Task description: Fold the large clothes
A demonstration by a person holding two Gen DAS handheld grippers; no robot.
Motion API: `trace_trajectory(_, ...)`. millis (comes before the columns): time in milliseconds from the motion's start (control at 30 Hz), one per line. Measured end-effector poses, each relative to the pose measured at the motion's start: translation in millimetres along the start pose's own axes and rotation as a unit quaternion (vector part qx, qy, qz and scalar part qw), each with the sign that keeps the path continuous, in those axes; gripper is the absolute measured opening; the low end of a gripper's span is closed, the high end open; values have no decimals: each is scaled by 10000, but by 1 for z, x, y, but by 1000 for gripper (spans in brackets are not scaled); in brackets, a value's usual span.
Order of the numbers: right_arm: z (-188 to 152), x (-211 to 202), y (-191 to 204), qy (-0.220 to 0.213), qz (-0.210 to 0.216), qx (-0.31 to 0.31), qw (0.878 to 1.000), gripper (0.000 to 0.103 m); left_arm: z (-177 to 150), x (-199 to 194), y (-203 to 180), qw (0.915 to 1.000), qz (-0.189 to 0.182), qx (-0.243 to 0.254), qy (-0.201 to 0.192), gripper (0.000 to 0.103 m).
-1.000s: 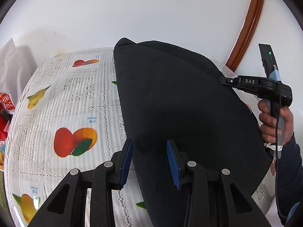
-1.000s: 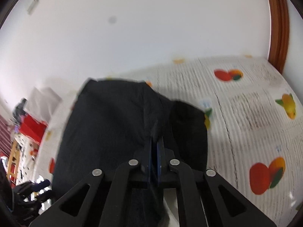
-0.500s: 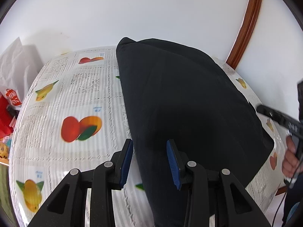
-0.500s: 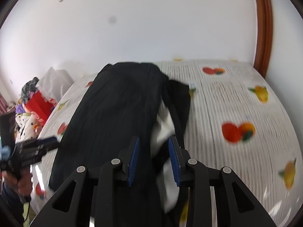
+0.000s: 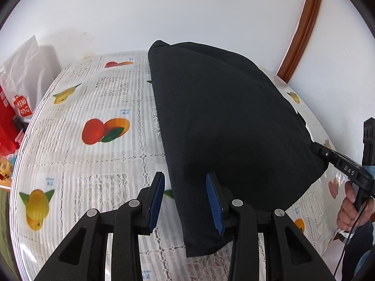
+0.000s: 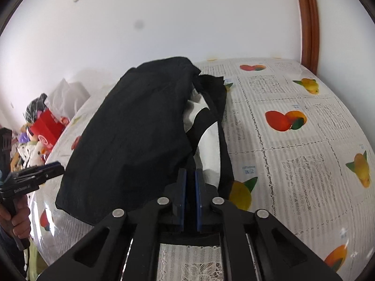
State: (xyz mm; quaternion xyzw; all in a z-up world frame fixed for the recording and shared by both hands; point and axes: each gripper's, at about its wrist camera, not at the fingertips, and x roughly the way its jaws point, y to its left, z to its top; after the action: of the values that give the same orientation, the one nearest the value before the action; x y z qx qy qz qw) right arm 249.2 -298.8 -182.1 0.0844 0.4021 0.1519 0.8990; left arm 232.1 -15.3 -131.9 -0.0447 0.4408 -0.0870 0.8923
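Observation:
A large black garment (image 5: 229, 126) lies folded on a table with a fruit-print cloth (image 5: 93, 140). My left gripper (image 5: 185, 199) is open, its blue pads either side of the garment's near left edge. In the right wrist view the garment (image 6: 131, 135) shows a white inner panel (image 6: 208, 149) at its right side. My right gripper (image 6: 190, 196) is nearly closed, its pads at the garment's near edge; a narrow gap shows between them and I cannot tell whether cloth is pinched. It also shows at the garment's right corner in the left wrist view (image 5: 316, 147).
A white shopping bag (image 5: 21, 89) and red items stand off the table's left end. More clutter (image 6: 39, 126) sits beyond the table in the right wrist view. A white wall and a brown door frame (image 5: 302, 28) lie behind the table.
My right gripper let go of the garment, opened, came back down to its near edge and closed to a narrow gap. The left gripper stayed open in place.

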Motion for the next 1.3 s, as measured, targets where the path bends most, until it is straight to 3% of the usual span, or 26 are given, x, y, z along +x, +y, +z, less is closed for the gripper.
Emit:
trace_trajectory(200, -7, -17, 2, -143, -196, 104, 9997, 5, -10, -5, 2, 9999, 81, -70, 42, 35)
trace_trajectory(367, -17, -27, 6, -21, -701, -27, 9975, 8, -19, -21, 4, 9998, 84, -175, -28, 35)
trace_trajectory(433, -18, -30, 10, 47, -896, -152, 9958, 17, -22, -29, 4, 9997, 95, -182, -109, 35)
trace_trajectory(600, -18, -51, 13, 128, -1133, 11, 9935, 26, -31, -61, -1, 9990, 191, -183, -368, 44)
trace_trajectory(733, -19, -86, 27, -150, -1265, 49, 9918, 59, -40, -90, -12, 9974, 326, -145, -623, 56)
trace_trajectory(1000, -41, -147, 47, -361, -1341, -31, 9903, 65, -64, -144, -42, 9926, 481, 85, -1112, 64)
trace_trajectory(1133, -58, -175, 53, -524, -1531, -23, 9868, 81, -77, -163, -54, 9910, 533, 125, -1222, 67)
trace_trajectory(1300, -75, -199, 56, -680, -1686, -90, 9833, 88, -88, -183, -67, 9870, 643, 172, -1463, 69)
